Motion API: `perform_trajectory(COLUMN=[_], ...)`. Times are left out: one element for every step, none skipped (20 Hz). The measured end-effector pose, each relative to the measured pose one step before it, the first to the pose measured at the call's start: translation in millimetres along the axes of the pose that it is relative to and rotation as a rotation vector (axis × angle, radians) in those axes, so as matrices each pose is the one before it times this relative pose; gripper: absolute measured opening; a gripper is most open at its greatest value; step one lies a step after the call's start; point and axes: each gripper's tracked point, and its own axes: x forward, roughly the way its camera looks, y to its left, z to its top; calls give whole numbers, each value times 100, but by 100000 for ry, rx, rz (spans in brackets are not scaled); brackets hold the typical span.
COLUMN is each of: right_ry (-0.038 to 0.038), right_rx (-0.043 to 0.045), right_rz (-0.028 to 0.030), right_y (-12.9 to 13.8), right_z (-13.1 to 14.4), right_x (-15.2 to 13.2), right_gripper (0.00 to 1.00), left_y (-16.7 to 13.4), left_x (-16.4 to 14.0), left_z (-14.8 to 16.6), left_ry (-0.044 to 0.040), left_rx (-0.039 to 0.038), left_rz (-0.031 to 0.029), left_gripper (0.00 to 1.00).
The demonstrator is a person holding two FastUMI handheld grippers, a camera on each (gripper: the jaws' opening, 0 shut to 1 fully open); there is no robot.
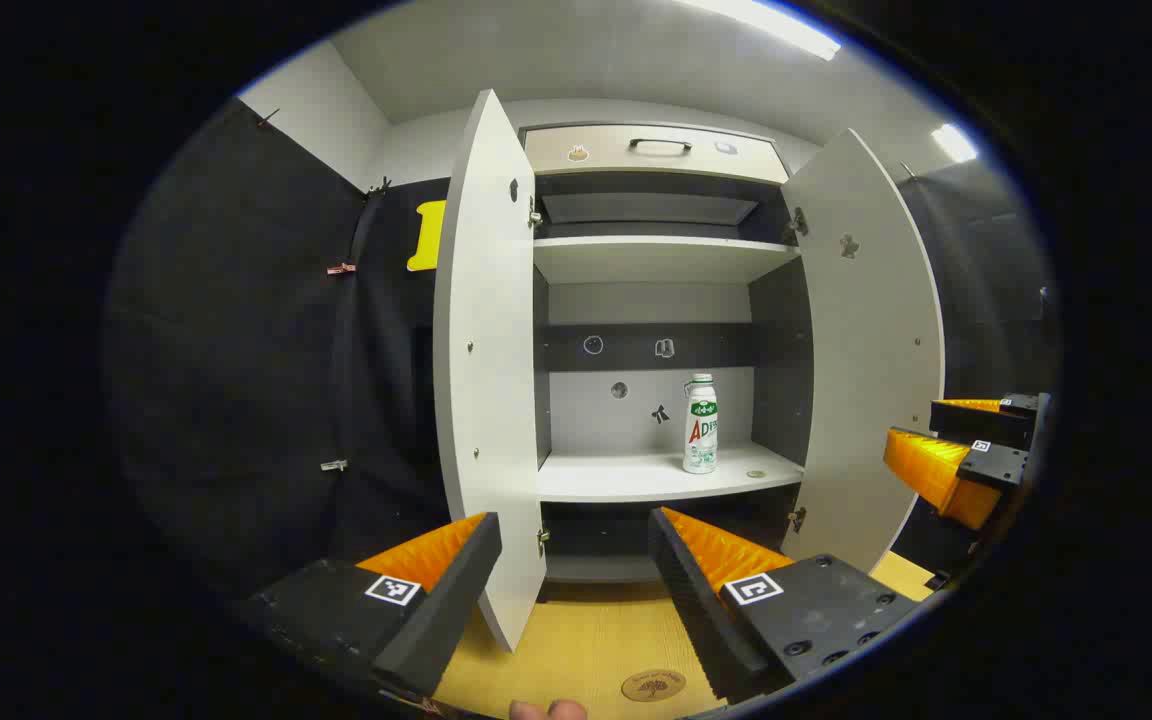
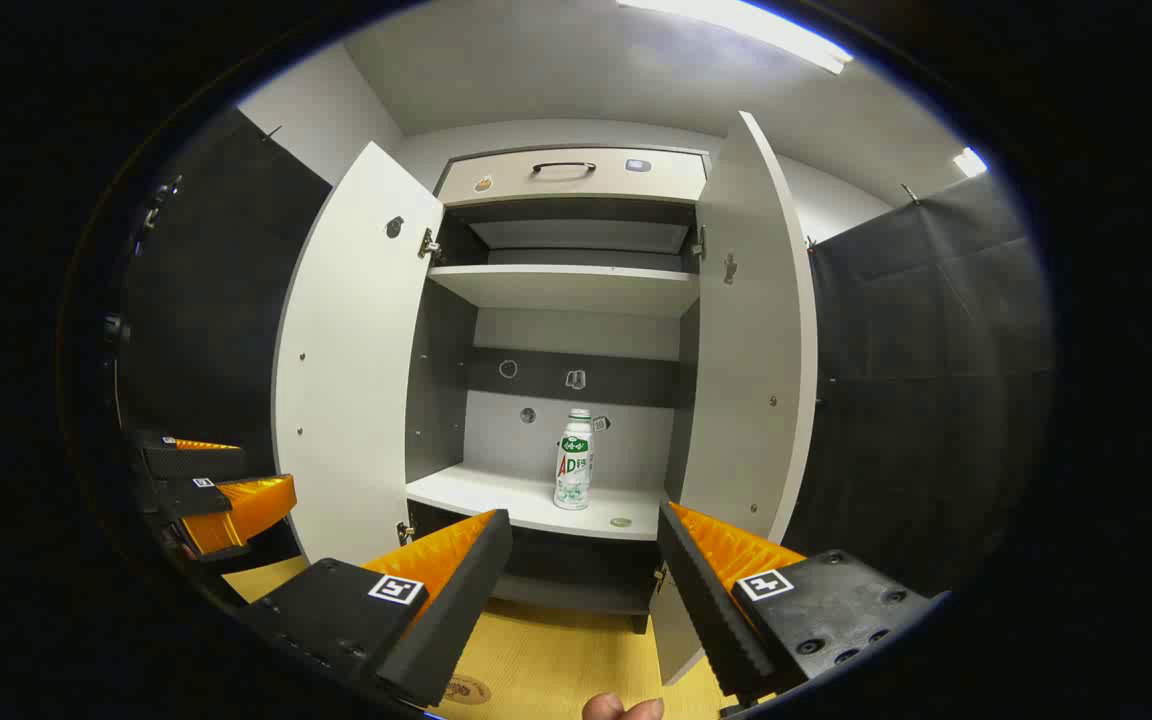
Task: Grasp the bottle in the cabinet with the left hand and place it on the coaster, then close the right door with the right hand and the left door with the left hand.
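Left gripper view: left gripper (image 1: pixel 576 560) held wide apart, nothing between its fingers, well short of the cabinet (image 1: pixel 656 260). The bottle (image 1: pixel 701 424) stands upright on the middle shelf (image 1: pixel 636 475), right of centre, near the shelf's front edge, with a small round disc (image 1: pixel 757 474) lying just beside it. Both doors stand open — left door (image 1: pixel 486 380) edge-on, close to the line of approach. The round coaster (image 1: pixel 653 686) lies on the wooden tabletop (image 1: pixel 576 650) below. The right gripper (image 1: pixel 946 455) hovers far right.

Risk, judged: a reach drifting left could clip the left door's edge; a tall, narrow bottle could topple if one finger touches before the other.

Right gripper view: right gripper (image 2: pixel 581 575) also spread open and empty, facing the bottle (image 2: pixel 573 460) from well back. Right door (image 2: pixel 751 340) open, just beside its line. Left gripper (image 2: pixel 226 495) low at left.

Risk, judged: swinging the right door shut early would trap an arm reaching in — sequence matters.
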Motion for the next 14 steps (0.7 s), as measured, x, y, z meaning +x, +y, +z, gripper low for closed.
perform_trajectory(right_ry=[-242, -408, -405, -337, -189, -295, -527, -129, 33, -42, 309, -222, -169, 322], right_rx=[832, 1176, 1053, 442, -174, -223, -327, -294, 224, 517, 462, 258, -230, -654], right_rz=[-1089, -1123, -992, -643, -495, -408, -454, -258, 400, 740, 1206, 1001, 265, 135], right_y=[-86, -154, -109, -163, -152, -261, -194, -241, -39, 22, 86, -21, -115, -201], right_z=[121, 94, 117, -33, 32, 129, 91, -116, -2, 24, -93, -74, -102, -279], right_x=[-12, -69, -61, 7, -42, 49, 199, 202, 76, 79, 41, 207, 276, 258], right_gripper=[98, 98, 98, 98, 98, 98, 98, 98, 98, 98, 97, 97, 97, 97], left_y=[-6, 121, 159, 268, 113, 83, 35, 9, 24, -48, 75, -34, -32, 66], left_x=[286, 213, 240, 324, 159, 180, 202, 222, 160, 92, 38, 76, -88, 12], left_z=[41, 85, -12, 9, -153, 38, 79, -54, -225, -45, -50, 87, -37, -111], left_ry=[-225, -175, -97, 223, 472, -23, -37, 302, 712, 578, 473, -396, -9, 522], left_rx=[-239, -228, -81, -15, -83, -247, -322, -272, -375, -434, -275, -132, 185, 276], left_rz=[-757, -705, -206, 159, 26, -138, 17, 344, 645, 675, 1247, 647, 974, 748], left_gripper=[94, 95, 95, 95, 95, 95, 95, 95, 95, 95, 95, 94, 95, 95])
